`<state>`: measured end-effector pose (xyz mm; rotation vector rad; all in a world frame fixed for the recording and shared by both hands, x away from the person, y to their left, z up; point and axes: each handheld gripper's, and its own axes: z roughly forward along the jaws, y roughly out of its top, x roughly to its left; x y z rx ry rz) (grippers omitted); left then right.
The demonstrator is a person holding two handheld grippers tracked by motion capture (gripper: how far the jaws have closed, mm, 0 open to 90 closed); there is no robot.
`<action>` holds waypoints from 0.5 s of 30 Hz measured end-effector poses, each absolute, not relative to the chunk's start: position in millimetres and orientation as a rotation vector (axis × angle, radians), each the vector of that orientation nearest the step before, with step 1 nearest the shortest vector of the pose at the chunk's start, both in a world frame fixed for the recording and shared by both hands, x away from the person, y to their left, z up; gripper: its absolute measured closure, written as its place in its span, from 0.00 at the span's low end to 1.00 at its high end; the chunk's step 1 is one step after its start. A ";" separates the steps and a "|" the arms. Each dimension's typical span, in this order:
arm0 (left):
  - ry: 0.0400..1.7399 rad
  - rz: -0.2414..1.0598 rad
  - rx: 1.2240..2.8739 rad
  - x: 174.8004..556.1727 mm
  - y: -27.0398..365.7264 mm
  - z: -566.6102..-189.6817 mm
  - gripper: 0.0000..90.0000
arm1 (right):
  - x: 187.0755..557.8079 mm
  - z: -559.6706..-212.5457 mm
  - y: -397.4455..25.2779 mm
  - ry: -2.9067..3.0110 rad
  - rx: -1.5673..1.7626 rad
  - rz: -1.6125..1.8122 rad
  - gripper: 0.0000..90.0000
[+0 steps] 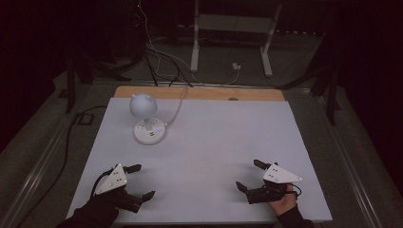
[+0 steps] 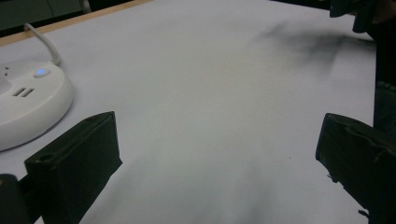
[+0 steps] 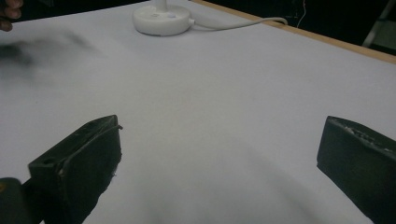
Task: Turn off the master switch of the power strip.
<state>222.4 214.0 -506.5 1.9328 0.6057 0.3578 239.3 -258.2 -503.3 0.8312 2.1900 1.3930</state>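
While both tools gape wide and empty, the white lamp base [image 1: 149, 130] sits well beyond the left tool [image 1: 142, 181].

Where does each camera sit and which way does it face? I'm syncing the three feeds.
High view: above the person's side, looking forward and down on the white table; forearms, left tongs and right tongs show.
Left gripper view: on the left tongs, looking across the table; its black jaws spread wide.
Right gripper view: on the right tongs, looking toward the far edge; jaws spread wide.
Shared: all show the round white power hub and its cable.
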 end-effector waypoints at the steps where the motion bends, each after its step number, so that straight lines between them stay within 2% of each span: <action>1: 0.604 0.356 1.933 222.4 214.1 -506.4 0.00 | 239.3 -503.3 -257.8 2.193 0.827 1.392 0.00; 15: 0.603 0.345 1.957 221.1 212.6 -505.2 0.00 | 237.1 -500.7 -255.2 2.188 0.813 1.394 0.00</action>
